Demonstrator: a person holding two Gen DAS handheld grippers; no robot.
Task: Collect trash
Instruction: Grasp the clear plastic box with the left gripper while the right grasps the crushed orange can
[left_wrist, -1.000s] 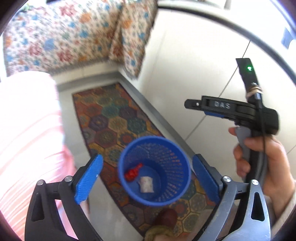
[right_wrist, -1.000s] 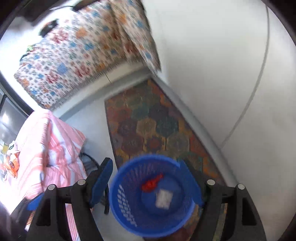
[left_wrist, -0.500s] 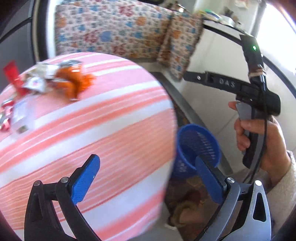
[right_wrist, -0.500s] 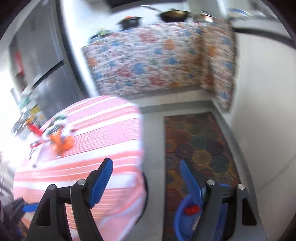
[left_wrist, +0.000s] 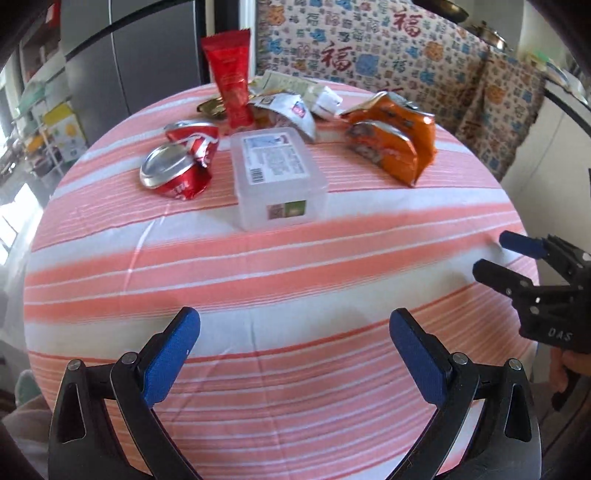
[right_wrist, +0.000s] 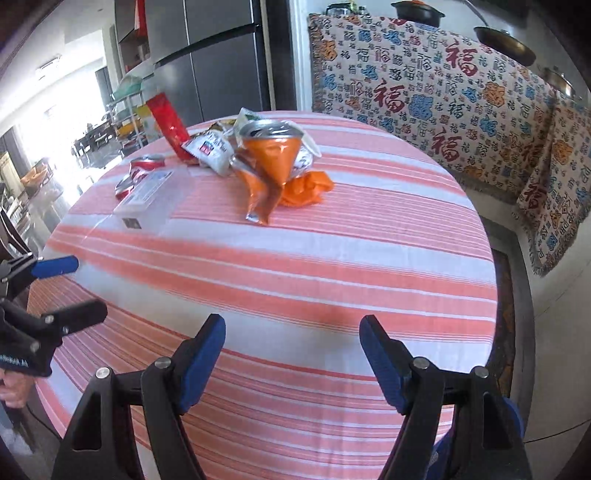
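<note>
Left hand-held gripper (left_wrist: 293, 347): held wide apart, empty, blue ribbed pads, over near worktop edge.
Right hand-held gripper (right_wrist: 291, 350): spread wide, empty.
Worktop (left_wrist: 295, 258): round, covered in orange-white striped cloth.
Plastic box (left_wrist: 277, 181): clear, rectangular, labelled, well beyond left pads.
Crushed can (left_wrist: 179, 166): red metal, left of box.
Orange wrappers (left_wrist: 391, 144): crumpled foil, right of box.
Red pouch (left_wrist: 231, 77): glossy, upright, farthest.
</note>
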